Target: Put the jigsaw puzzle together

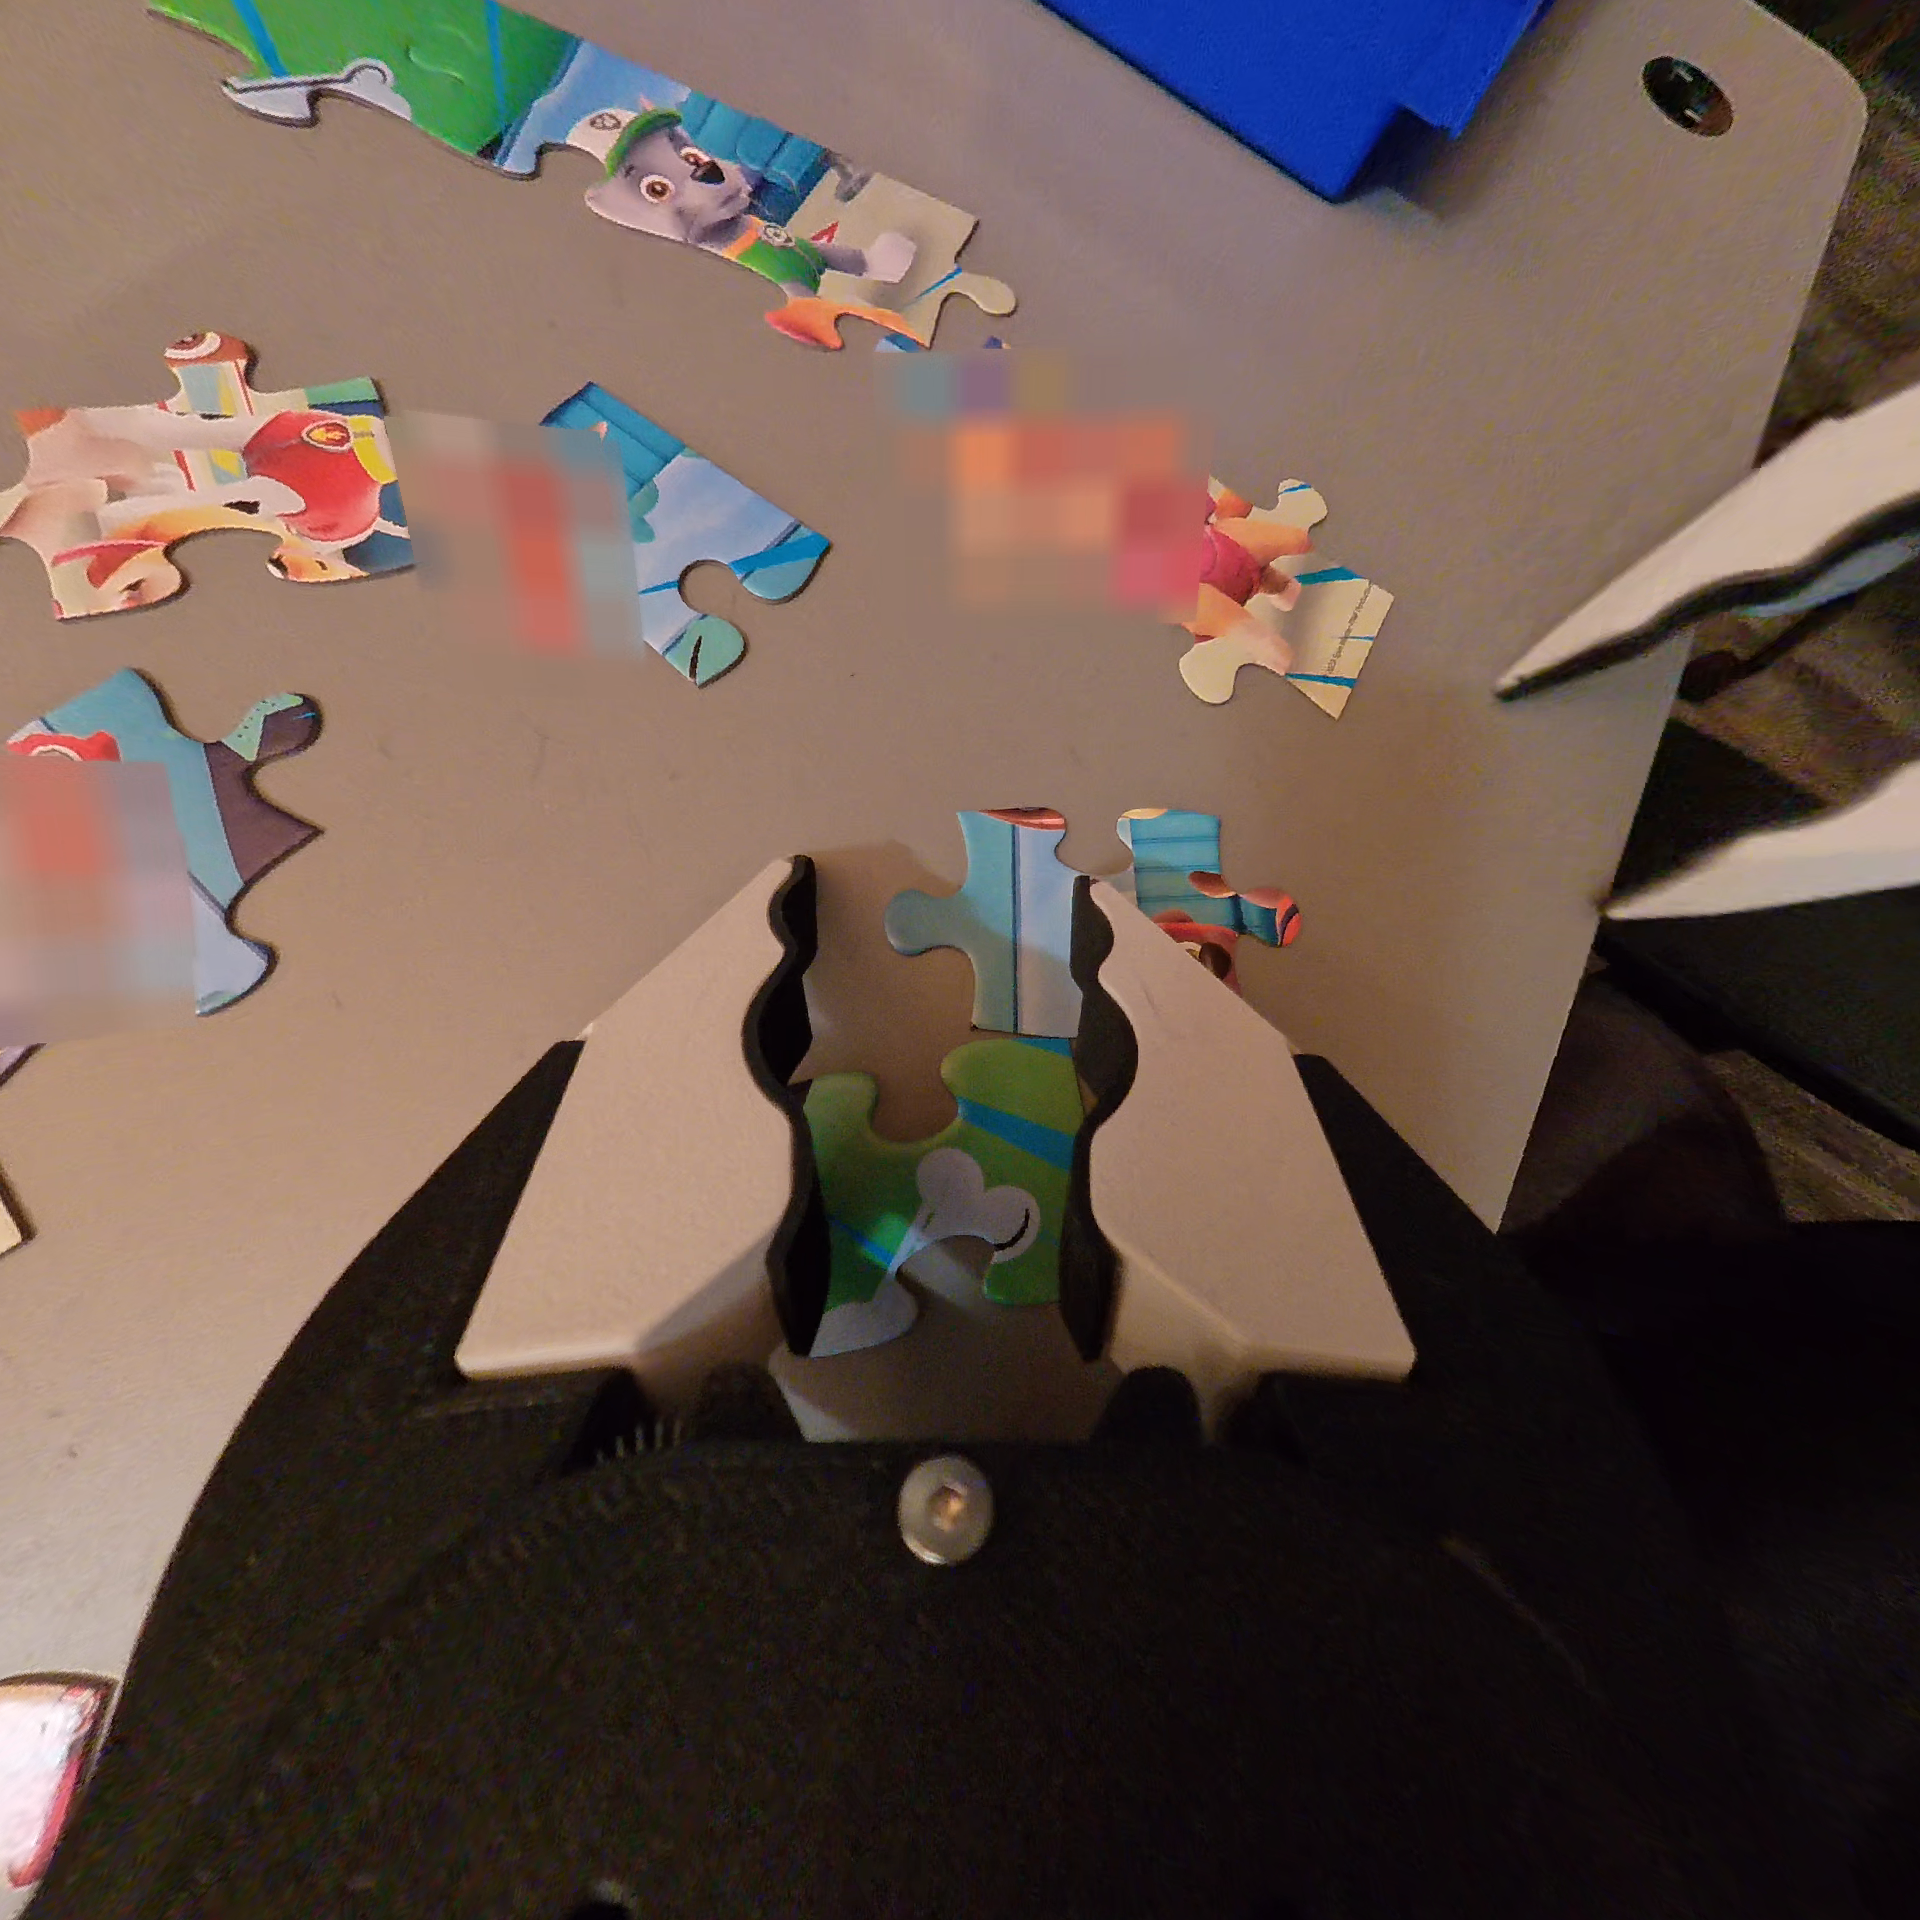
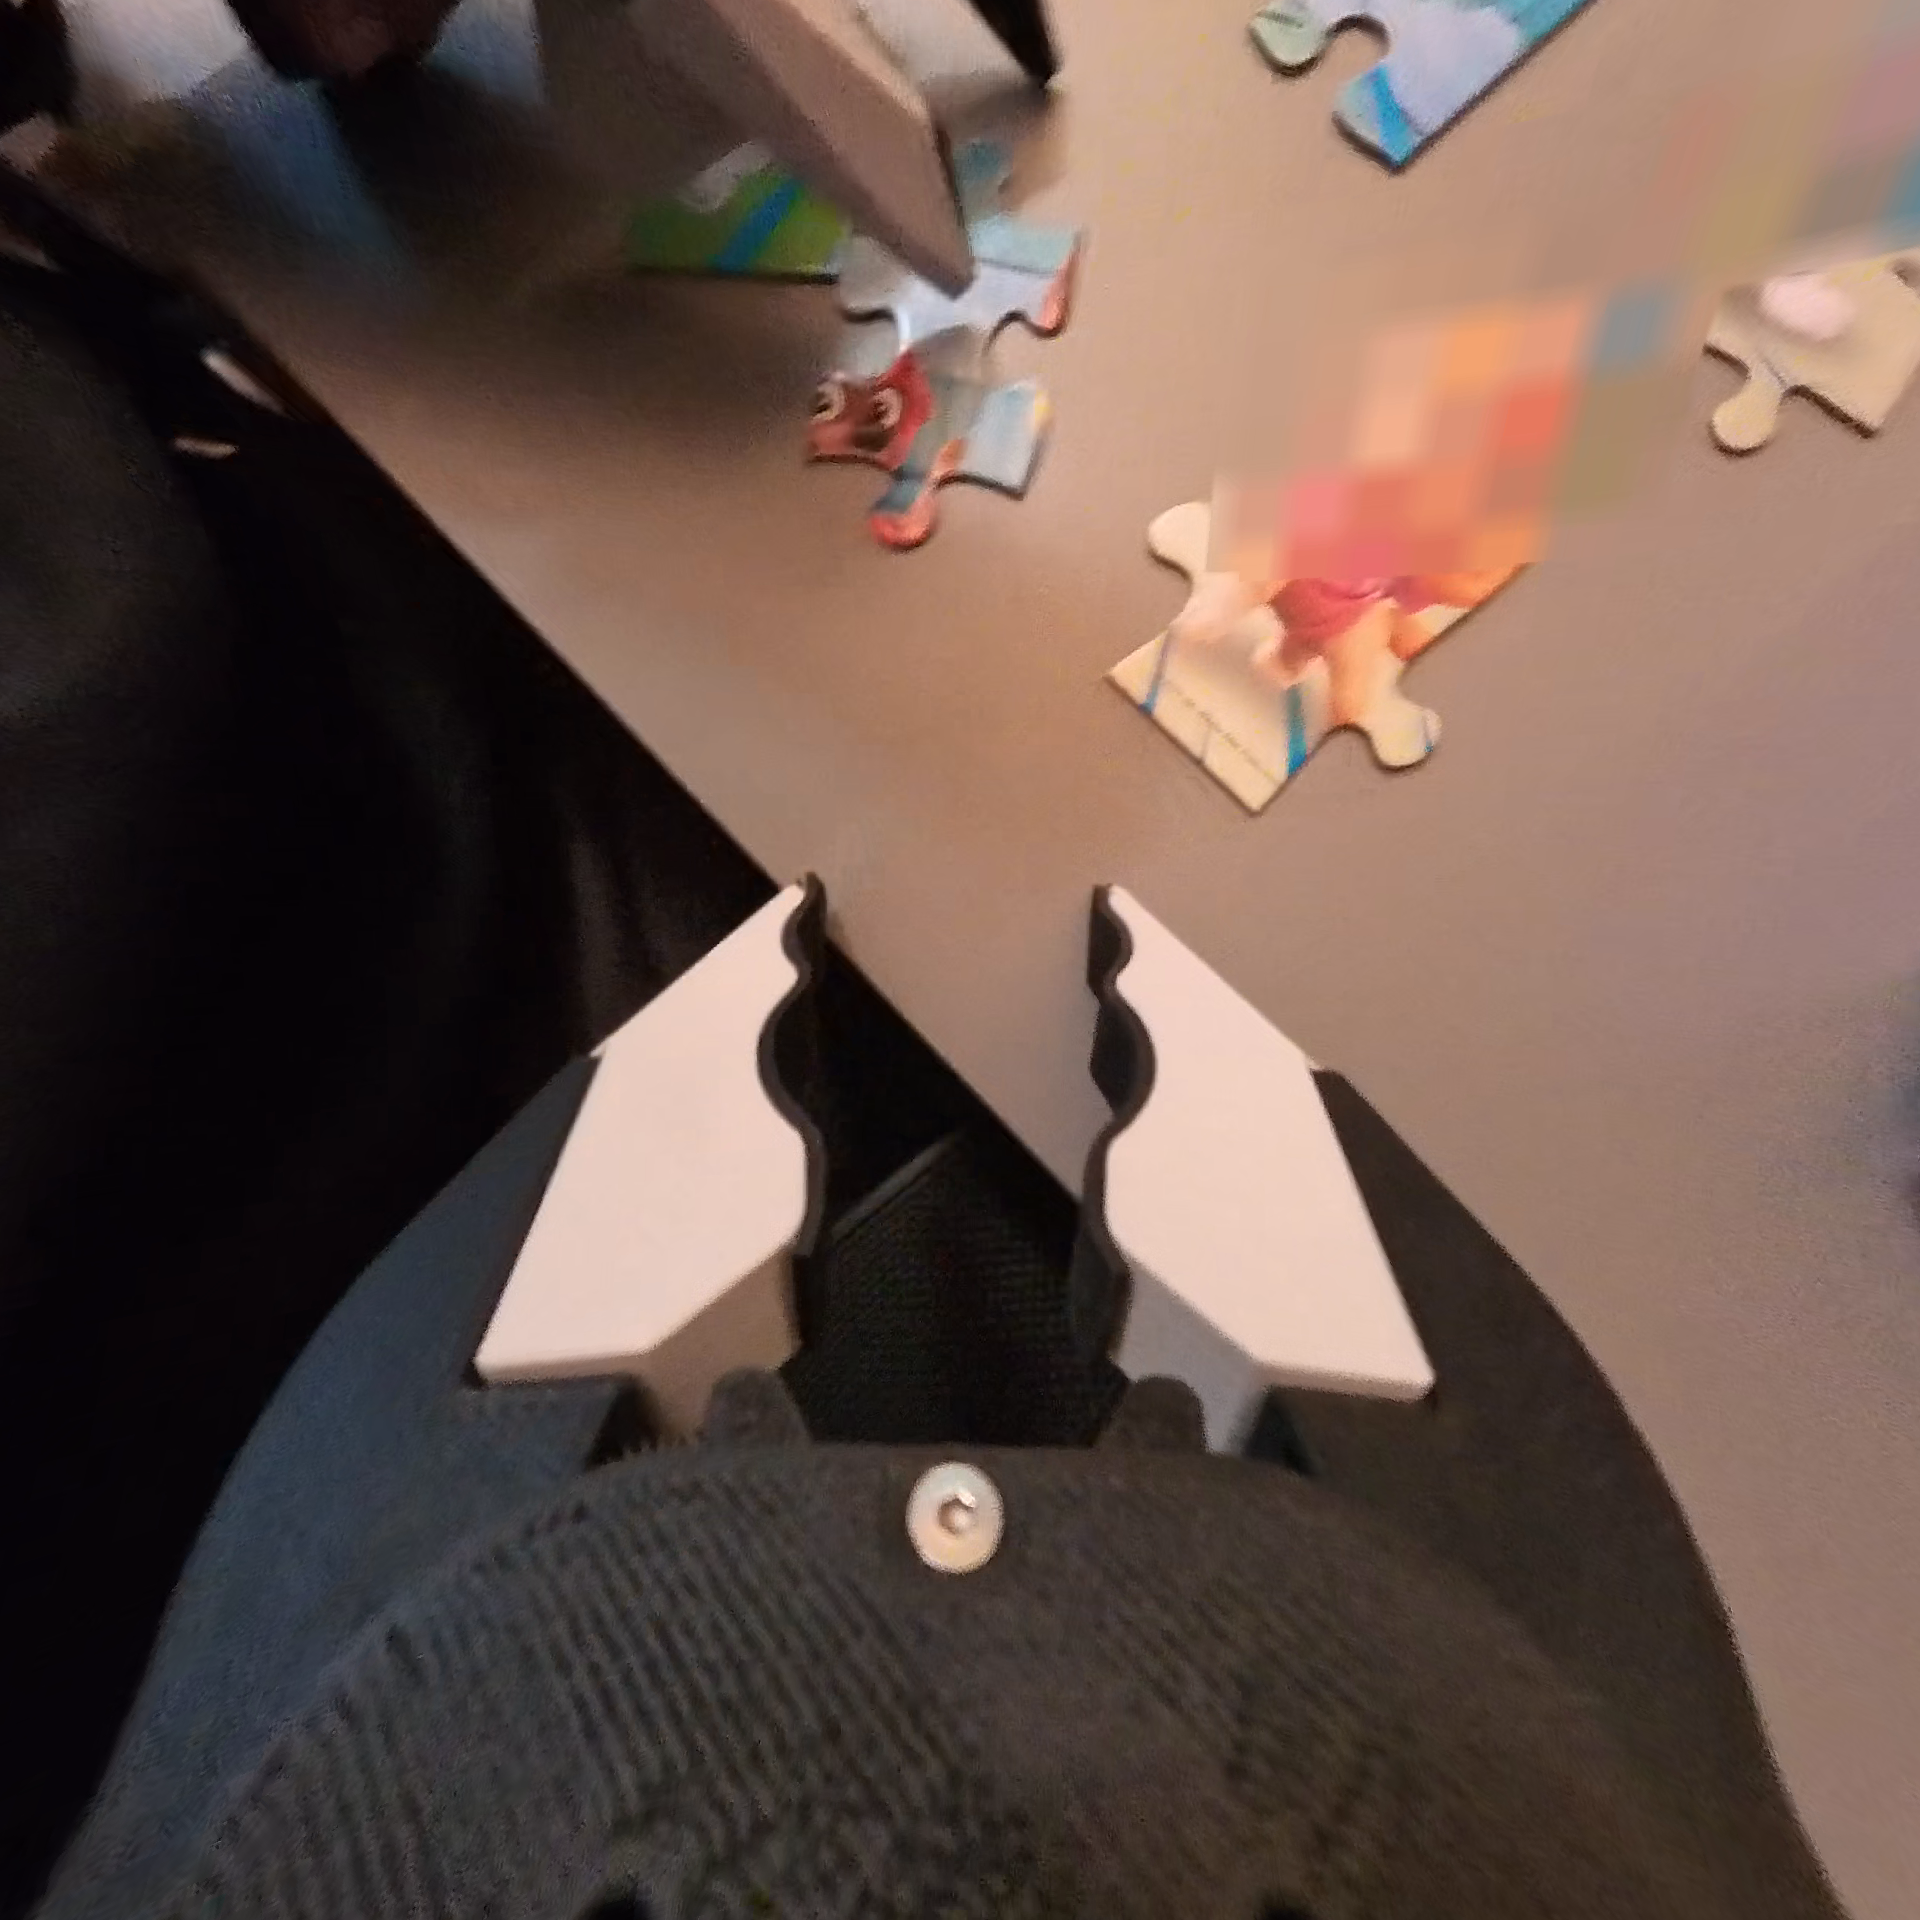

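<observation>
My left gripper (image 1: 945, 873) is low over the grey table (image 1: 1403, 343) and is shut on a green puzzle piece with a white bone on it (image 1: 935, 1184). The piece spans from pad to pad, deep between the fingers. A blue piece (image 1: 1023, 925) lies on the table just past it, at my right fingertip, next to a blue and red piece (image 1: 1205, 894). The right wrist view shows the left gripper's finger (image 2: 862, 156) touching down by these pieces (image 2: 997, 270), with the green piece (image 2: 727, 229) beside it. My right gripper (image 2: 956, 894) is open and empty over the table's edge.
Several loose pieces lie around, one with a pink figure (image 1: 1278, 603) that also shows in the right wrist view (image 2: 1320, 644). A joined strip of pieces (image 1: 675, 156) lies at the far side. A blue box (image 1: 1299, 73) sits at the far right. Dark floor lies beyond the table's edge (image 2: 582, 665).
</observation>
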{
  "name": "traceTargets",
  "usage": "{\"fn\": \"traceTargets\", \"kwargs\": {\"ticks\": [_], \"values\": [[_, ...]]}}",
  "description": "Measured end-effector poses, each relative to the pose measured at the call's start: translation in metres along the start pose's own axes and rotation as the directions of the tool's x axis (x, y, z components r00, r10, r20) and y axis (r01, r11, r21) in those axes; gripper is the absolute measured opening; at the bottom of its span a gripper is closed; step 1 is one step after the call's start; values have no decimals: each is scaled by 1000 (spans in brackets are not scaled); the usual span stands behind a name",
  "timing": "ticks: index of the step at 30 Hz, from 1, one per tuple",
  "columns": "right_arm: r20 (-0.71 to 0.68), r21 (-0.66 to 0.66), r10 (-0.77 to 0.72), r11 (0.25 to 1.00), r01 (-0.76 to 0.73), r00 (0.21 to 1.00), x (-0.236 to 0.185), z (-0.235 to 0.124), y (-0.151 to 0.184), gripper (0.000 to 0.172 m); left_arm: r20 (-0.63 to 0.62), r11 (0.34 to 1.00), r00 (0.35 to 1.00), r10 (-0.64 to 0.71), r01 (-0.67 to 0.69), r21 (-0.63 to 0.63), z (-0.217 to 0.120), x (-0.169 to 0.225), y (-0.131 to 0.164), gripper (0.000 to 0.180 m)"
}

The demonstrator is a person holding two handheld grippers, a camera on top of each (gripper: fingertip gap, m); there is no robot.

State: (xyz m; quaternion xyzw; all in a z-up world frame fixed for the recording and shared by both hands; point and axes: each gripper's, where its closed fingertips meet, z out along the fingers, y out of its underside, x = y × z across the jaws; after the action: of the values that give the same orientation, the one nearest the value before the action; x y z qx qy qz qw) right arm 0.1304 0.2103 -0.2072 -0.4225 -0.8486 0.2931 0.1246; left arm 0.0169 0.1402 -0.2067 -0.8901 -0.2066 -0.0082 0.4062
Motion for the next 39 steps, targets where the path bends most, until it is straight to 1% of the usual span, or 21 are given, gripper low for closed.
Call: {"fn": "traceTargets", "kwargs": {"ticks": [1, 3, 5, 7, 8, 10, 12, 13, 16, 18, 20, 22, 23, 25, 26, 28, 29, 32, 33, 35, 39], "values": [[-25, 23, -33, 999, 34, 999, 0, -3, -1, 51, 1, 1000, 1000, 5, -5, -1, 0, 0, 0, 47], [-93, 117, -124, 984, 134, 988, 5, -8, -16, 54, 2, 1000, 1000, 22, -22, 0, 0, 2, 0, 47], [-110, 218, -198, 951, 218, 974, 6, -9, -33, 64, 9, 999, 999, 45, -45, 8, -2, 6, 0, 47], [-108, 260, -234, 931, 255, 966, 12, 0, -38, 76, 1, 998, 999, 54, -54, 6, -6, 12, 1, 47], [-80, 261, -226, 935, 240, 971, 15, 6, -38, 82, -4, 998, 998, 58, -58, 6, -8, 16, 1, 47], [24, 266, -160, 953, 148, 987, 18, 17, -36, 89, 2, 998, 998, 68, -68, 0, -13, 19, 3, 47], [146, 258, -90, 965, 50, 985, 11, 21, -35, 93, 11, 998, 998, 69, -69, -5, -17, 21, 7, 47], [178, 262, -69, 965, 21, 982, 8, 19, -35, 90, 10, 998, 998, 62, -62, -4, -18, 22, 8, 47], [178, 227, -60, 974, 18, 982, -4, 12, -25, 90, -12, 999, 999, 33, -33, 2, -19, 27, 12, 47], [189, 212, -59, 977, 18, 980, -21, 5, -16, 90, -22, 1000, 999, 27, -27, 4, -19, 31, 13, 47], [215, 192, -74, 981, 32, 974, -40, -3, -6, 86, -23, 999, 999, 34, -34, -1, -18, 34, 13, 47], [182, 187, -144, 976, 110, 973, -50, -8, 4, 78, -25, 999, 999, 44, -44, -1, -16, 38, 12, 47], [127, 203, -203, 964, 175, 971, -49, -9, 5, 80, -28, 999, 998, 48, -48, 1, -15, 40, 12, 47], [-33, 219, -328, 919, 327, 944, -38, -12, 3, 81, -37, 999, 998, 53, -52, 2, -14, 44, 11, 47], [-102, 208, -381, 895, 394, 919, -33, -12, 2, 80, -40, 999, 998, 54, -55, -1, -13, 46, 12, 47], [-174, 156, -474, 852, 500, 863, -30, -7, 3, 77, -33, 998, 997, 63, -63, -7, -14, 48, 13, 47], [-200, 124, -512, 833, 540, 835, -29, -4, 5, 71, -26, 998, 997, 67, -68, -12, -14, 47, 14, 47], [-255, 12, -587, 793, 609, 769, -23, 5, 12, 42, -15, 997, 998, 65, -66, -38, -15, 46, 19, 48], [-266, 2, -600, 782, 623, 754, -23, 5, 12, 38, -15, 997, 998, 64, -65, -44, -15, 46, 21, 48], [-282, 10, -612, 768, 640, 739, -26, 1, 9, 16, -10, 997, 998, 67, -68, -42, -14, 46, 21, 49], [-314, 45, -618, 749, 661, 721, -29, -11, -2, 6, -5, 995, 996, 86, -86, -41, -9, 48, 21, 51]]}}
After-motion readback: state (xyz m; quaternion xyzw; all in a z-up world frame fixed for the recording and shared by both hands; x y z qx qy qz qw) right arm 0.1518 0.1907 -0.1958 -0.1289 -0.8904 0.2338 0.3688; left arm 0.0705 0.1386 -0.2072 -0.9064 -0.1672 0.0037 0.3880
